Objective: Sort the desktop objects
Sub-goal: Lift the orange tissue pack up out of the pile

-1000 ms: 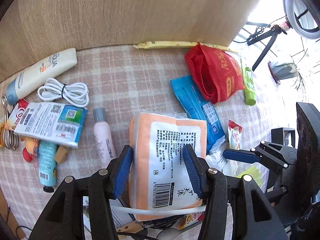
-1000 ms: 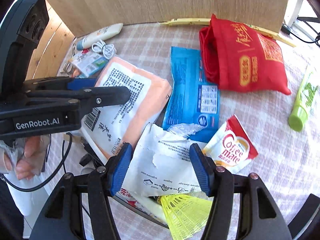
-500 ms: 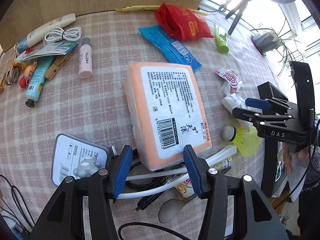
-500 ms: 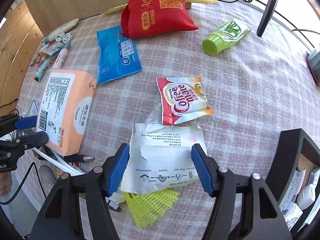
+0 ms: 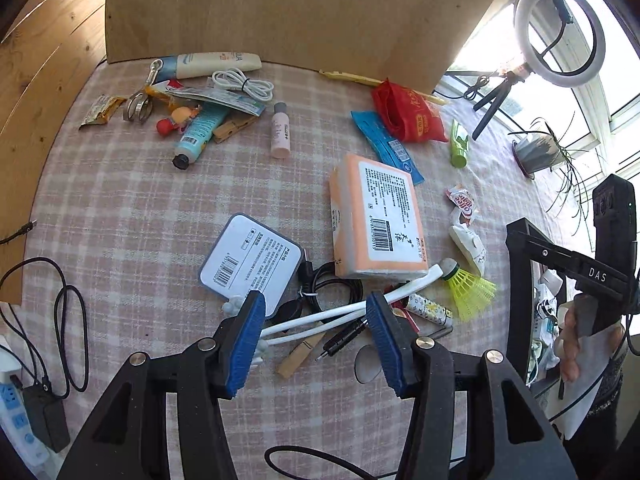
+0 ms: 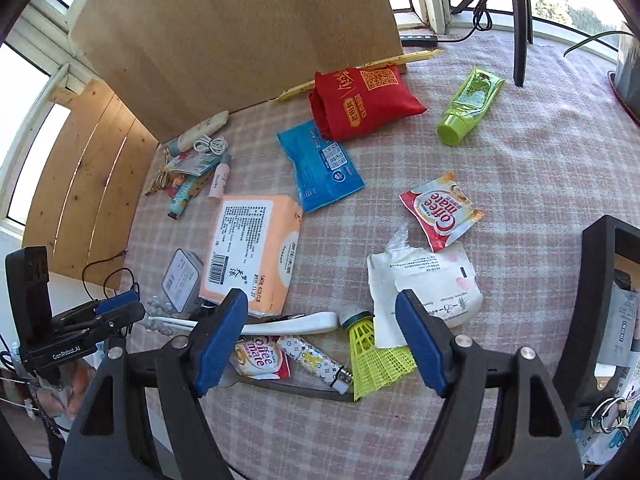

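An orange tissue pack lies on the checked tablecloth, also in the right wrist view. My left gripper is open and empty, raised above a white toothbrush and black cables near the front edge. My right gripper is open and empty, above a yellow shuttlecock, next to a torn white packet. A Coffee-mate sachet, a blue wipes pack, a red bag and a green tube lie farther back.
A white-labelled flat box lies left of the tissue pack. Tubes, a white cable, a pink bottle and small items cluster at the back left. A black storage rack stands at the right. A power strip sits front left.
Both grippers have pulled back and up from the table. The left gripper has moved away from the orange tissue pack, which now lies flat. The right gripper has drawn back from the white packet.
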